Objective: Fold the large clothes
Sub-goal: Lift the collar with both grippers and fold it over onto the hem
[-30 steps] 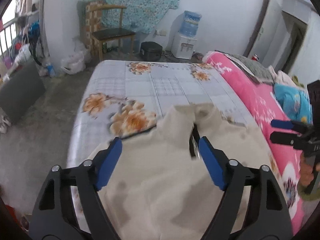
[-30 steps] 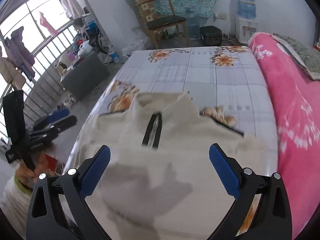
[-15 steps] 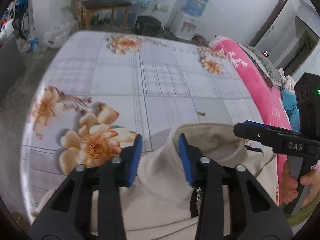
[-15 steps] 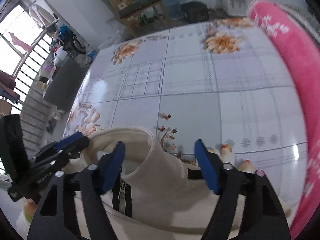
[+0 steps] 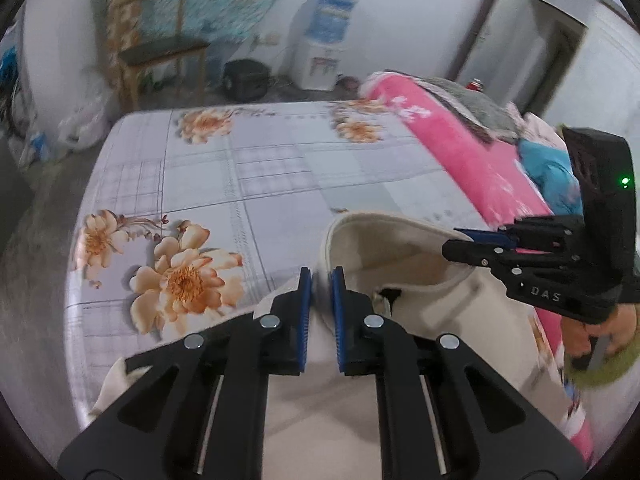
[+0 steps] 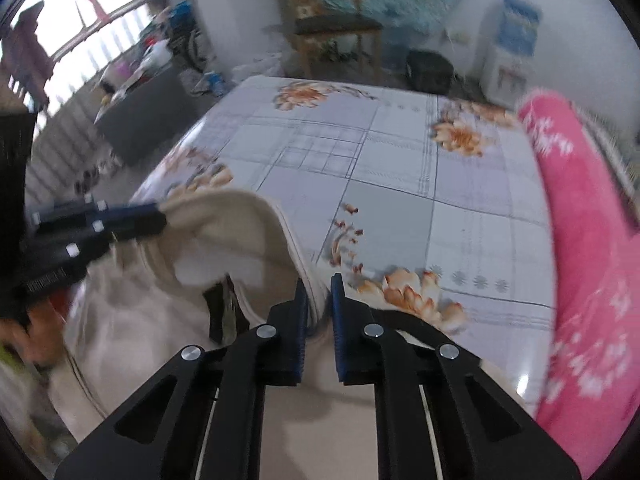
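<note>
A cream zip-neck top (image 5: 404,256) lies on the floral bed sheet (image 5: 280,168), its collar lifted. My left gripper (image 5: 319,276) has its jaws closing on the collar's left edge, and the blue pads pinch the fabric. In the right wrist view my right gripper (image 6: 319,285) is closing on the collar's right edge (image 6: 296,252), cloth pressed between its pads. Each gripper shows in the other's view: the right gripper (image 5: 460,240) at the collar's far side, the left gripper (image 6: 156,216) likewise. The dark zipper (image 6: 218,312) hangs open below the collar.
A rolled pink blanket (image 6: 580,216) runs along the bed's right side. Beyond the bed's far end stand a wooden chair (image 5: 160,52), a water dispenser (image 5: 324,40) and a dark box (image 5: 244,80). A person's hand (image 5: 592,340) holds the right gripper.
Both grippers moved forward to the collar and went from wide open to pinched on its two edges. The collar has risen off the sheet.
</note>
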The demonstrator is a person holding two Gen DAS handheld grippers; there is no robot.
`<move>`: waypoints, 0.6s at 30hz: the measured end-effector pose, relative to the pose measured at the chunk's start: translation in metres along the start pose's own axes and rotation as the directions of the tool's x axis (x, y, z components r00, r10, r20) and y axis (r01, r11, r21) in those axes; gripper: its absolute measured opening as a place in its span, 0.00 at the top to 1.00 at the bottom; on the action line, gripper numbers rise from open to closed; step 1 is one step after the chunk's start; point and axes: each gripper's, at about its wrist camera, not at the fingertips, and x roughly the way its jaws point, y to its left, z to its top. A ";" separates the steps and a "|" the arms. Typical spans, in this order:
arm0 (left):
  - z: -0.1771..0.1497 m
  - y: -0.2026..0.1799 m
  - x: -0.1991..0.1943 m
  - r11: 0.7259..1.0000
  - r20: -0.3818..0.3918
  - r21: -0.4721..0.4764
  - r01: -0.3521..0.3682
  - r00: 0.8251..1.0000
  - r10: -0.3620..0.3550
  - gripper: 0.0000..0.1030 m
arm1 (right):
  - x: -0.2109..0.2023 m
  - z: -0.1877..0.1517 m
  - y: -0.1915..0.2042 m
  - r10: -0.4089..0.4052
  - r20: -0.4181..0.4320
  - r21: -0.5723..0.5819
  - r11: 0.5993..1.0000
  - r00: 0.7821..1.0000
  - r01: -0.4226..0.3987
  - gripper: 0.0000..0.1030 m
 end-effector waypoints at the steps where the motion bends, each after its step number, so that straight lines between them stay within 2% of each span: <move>1: -0.004 -0.003 -0.005 1.000 -0.001 0.014 0.007 1.000 -0.007 0.91 | -0.006 -0.008 0.005 -0.004 0.001 -0.027 1.000 1.000 0.004 0.89; 7: -0.062 -0.024 -0.024 0.997 -0.065 0.066 0.044 0.997 -0.040 0.90 | -0.014 -0.067 0.016 -0.030 -0.039 -0.105 0.994 0.999 0.025 0.88; 11: -0.104 -0.025 -0.006 0.998 -0.146 0.063 0.015 0.989 -0.006 0.88 | -0.004 -0.097 0.005 -0.018 -0.109 -0.086 0.996 0.994 0.009 0.72; 14: -0.115 -0.015 -0.008 0.999 -0.163 0.010 0.031 0.986 -0.029 0.83 | -0.027 -0.103 0.000 0.015 -0.070 -0.104 0.994 0.997 -0.022 0.66; 16: -0.116 -0.009 -0.026 0.996 -0.124 -0.037 0.080 0.989 -0.084 0.80 | -0.047 -0.101 0.003 0.045 -0.016 -0.117 0.992 0.999 -0.046 0.62; 18: -0.113 -0.008 -0.046 0.993 -0.073 -0.032 0.113 0.991 -0.116 0.79 | -0.068 -0.091 0.004 0.093 0.050 -0.111 0.990 0.994 -0.087 0.61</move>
